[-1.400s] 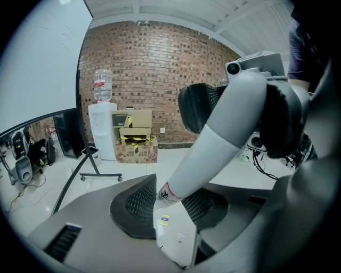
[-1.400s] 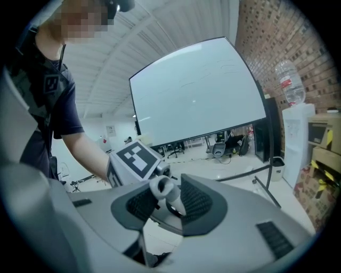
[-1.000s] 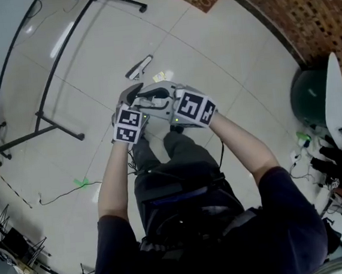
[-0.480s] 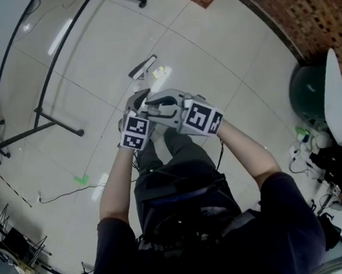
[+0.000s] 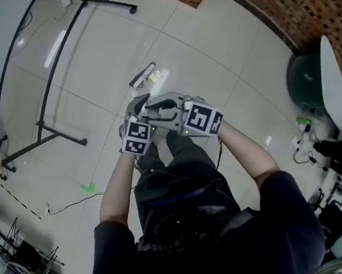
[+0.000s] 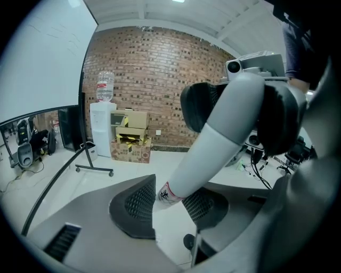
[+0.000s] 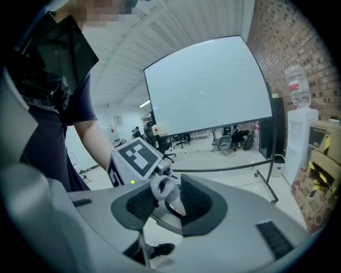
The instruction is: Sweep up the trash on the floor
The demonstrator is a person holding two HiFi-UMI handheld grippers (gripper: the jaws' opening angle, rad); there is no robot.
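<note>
Pale glossy tile fills the head view, and the floor [image 5: 211, 57] lies open ahead of the person. It is hemmed by a black screen stand [image 5: 56, 131] at the left, a brick wall [image 5: 303, 12] at the upper right and loose cables [image 5: 304, 144] at the right. The left gripper [image 5: 137, 109] and right gripper [image 5: 163, 109] meet just in front of the body. Beyond them lies what looks like the broom head [image 5: 143, 74], its long axis running from lower left to upper right. Pale yellow trash [image 5: 158, 75] sits just beside its upper end.

The left gripper view shows what the head view hides. The grey-white broom handle [image 6: 218, 138] slants up and to the right from between the left gripper's [image 6: 169, 200] pads. Both pads press on it, the jaws only as far apart as the handle is thick. A water dispenser [image 6: 101, 128] and cardboard boxes [image 6: 130, 141] stand against the bricks.

In the right gripper view the handle's looped top end [image 7: 164, 189] is clamped between the right gripper's [image 7: 166, 202] pads. The left gripper's marker cube [image 7: 136, 157] is just beyond, a shoe [image 7: 160, 249] shows below and a wide white screen [image 7: 208, 90] stands across the room.
</note>
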